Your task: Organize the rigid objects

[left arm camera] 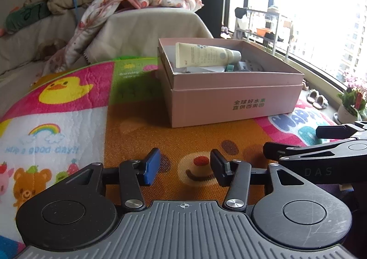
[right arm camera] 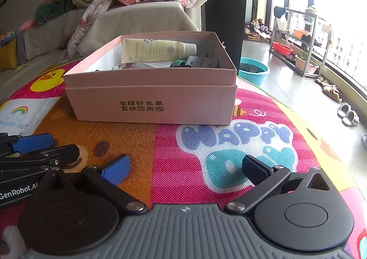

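Note:
A pink cardboard box (left arm camera: 236, 100) stands open on a colourful play mat (left arm camera: 142, 135); it also shows in the right wrist view (right arm camera: 151, 103). Inside lie a cream tube (left arm camera: 206, 55), seen in the right wrist view too (right arm camera: 156, 50), a grey plastic piece (right arm camera: 203, 61) and other small items, partly hidden by the box wall. My left gripper (left arm camera: 184, 167) is open and empty, low over the mat in front of the box. My right gripper (right arm camera: 185, 168) is open wide and empty, beside the left one. Each gripper shows in the other's view (left arm camera: 321, 151) (right arm camera: 34, 151).
A sofa with a patterned blanket (left arm camera: 137, 0) stands behind the mat. To the right are a teal basin (right arm camera: 253, 72), a metal rack with tubs (right arm camera: 296, 39), slippers (right arm camera: 348, 113), a potted plant (left arm camera: 351, 103) and a large window.

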The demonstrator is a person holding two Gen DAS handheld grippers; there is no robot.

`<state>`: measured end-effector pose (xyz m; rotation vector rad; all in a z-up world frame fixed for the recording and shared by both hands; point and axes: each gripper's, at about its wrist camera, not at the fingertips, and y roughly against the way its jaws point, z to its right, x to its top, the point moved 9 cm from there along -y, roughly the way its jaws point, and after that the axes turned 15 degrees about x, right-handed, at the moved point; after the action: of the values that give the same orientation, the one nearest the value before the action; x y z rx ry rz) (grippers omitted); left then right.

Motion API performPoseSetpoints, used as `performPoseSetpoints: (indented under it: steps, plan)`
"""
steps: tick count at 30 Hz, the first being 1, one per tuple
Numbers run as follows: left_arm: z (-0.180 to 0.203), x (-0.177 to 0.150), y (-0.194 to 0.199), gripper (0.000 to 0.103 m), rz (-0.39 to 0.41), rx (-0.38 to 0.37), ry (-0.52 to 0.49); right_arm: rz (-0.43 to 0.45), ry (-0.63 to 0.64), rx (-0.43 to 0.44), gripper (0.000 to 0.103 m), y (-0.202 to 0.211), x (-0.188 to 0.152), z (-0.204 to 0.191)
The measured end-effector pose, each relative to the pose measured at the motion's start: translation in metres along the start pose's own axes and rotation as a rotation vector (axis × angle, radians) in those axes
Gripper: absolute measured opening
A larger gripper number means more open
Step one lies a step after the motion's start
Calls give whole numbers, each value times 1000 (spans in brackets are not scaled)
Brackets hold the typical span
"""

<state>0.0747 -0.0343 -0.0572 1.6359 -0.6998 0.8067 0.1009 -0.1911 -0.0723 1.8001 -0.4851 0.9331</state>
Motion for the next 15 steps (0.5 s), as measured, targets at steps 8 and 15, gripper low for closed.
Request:
performPoseSetpoints:
  steps: [8, 15]
  plan:
    - [-2, 0, 0, 50, -1, -1, 21, -1, 2, -2, 103, 0, 0, -2]
    - [-4, 0, 0, 48, -1, 2, 28, -1, 2, -2, 103, 0, -1, -1]
